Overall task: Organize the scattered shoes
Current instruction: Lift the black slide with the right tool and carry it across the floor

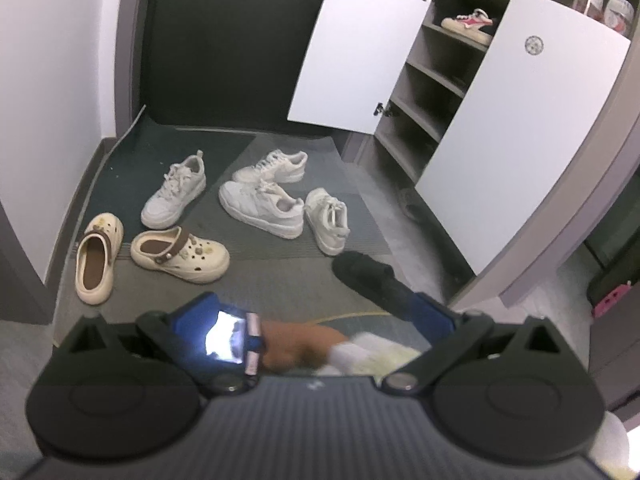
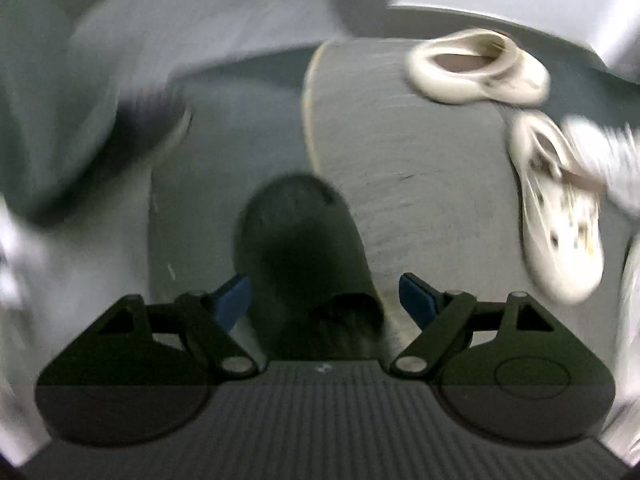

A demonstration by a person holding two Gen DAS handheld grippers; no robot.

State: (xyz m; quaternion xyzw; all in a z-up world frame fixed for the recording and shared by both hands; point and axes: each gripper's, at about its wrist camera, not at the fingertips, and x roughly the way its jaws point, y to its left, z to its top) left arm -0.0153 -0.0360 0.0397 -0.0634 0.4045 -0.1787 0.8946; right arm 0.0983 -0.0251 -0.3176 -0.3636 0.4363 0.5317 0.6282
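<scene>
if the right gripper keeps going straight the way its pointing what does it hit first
Most likely the black slipper. It lies directly ahead of the right gripper, its heel end already between the open fingers. The view is motion-blurred, so whether they touch it yet is unclear.

Black grippers, blue fingers [image 2: 232, 300]

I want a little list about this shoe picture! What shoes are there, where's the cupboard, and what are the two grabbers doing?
white sneakers: four on the floor mat, e.g.
cream clogs: two, left of the sneakers
black slipper: on the mat, between the right gripper's open jaws, not yet clamped
shoe cabinet: doors open
pink-and-white shoe: on an upper shelf
left gripper: jaws open, nothing gripped
</scene>
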